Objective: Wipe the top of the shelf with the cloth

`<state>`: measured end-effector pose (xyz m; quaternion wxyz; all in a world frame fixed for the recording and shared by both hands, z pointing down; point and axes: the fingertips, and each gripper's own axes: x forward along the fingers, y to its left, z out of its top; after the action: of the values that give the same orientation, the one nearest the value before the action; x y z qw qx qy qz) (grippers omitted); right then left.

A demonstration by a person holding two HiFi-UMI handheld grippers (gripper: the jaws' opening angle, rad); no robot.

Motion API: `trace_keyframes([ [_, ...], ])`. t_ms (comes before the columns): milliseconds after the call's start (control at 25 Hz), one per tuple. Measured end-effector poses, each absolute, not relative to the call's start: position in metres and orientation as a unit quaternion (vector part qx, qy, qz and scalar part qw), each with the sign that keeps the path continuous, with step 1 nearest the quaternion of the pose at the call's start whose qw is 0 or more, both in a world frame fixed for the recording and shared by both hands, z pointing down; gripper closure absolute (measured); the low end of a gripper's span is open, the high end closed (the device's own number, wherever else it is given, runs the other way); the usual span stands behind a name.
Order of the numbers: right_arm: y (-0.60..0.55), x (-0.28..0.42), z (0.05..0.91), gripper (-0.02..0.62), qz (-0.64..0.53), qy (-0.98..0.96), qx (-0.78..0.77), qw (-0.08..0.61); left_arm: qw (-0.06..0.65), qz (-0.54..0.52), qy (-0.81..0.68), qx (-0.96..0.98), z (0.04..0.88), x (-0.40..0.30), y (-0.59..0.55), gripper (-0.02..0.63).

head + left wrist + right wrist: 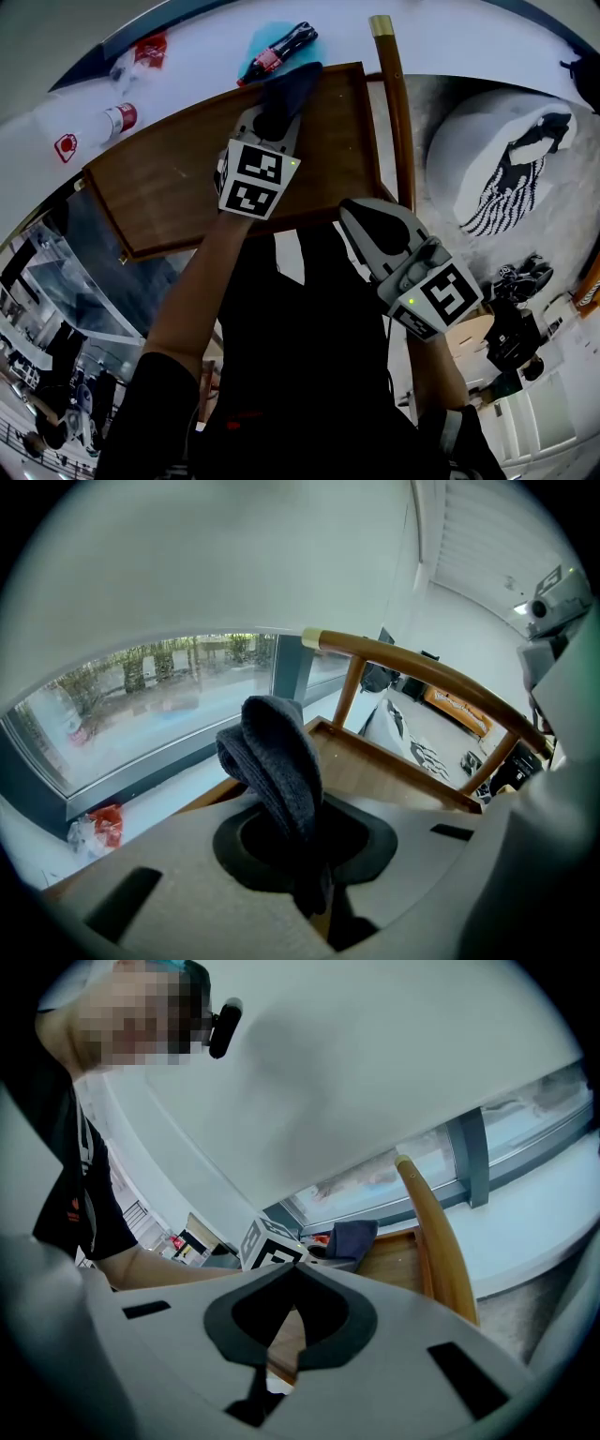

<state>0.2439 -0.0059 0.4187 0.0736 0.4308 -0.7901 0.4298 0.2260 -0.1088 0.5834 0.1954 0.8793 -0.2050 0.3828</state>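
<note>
Above the shelf (169, 197), left claw (277, 111) clamps cloth (300, 80).

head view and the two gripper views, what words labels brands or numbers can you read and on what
No text can be read in any view.
On the dark bottle: a red label, print too small to read.
On the white container: a red band, blurred.
On the red packet: blurred.
On the cubes of the left gripper and right gripper: square black-and-white markers only, no letters.
</note>
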Motion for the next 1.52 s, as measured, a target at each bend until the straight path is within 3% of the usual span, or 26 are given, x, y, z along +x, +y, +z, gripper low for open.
trace_keyframes([
  [480,0.004,0.256,0.420,0.591,0.436,-0.785,0.435,0.071,0.208,0.362,-0.184,0.890,0.577,0.266,-0.099,0.549],
  [920,-0.001,0.247,0.412,0.591,0.428,-0.791,0.431,0.073,0.244,0.281,-0.178,0.911,0.537,0.273,-0.101,0.549],
  [1240,-0.018,0.206,0.393,0.591,0.403,-0.815,0.411,0.071,0.254,0.221,-0.218,0.916,0.489,0.218,-0.121,0.549],
  [1520,-0.028,0.135,0.385,0.591,0.390,-0.836,0.374,0.092,0.246,0.220,-0.273,0.904,0.472,0.114,-0.124,0.549],
])
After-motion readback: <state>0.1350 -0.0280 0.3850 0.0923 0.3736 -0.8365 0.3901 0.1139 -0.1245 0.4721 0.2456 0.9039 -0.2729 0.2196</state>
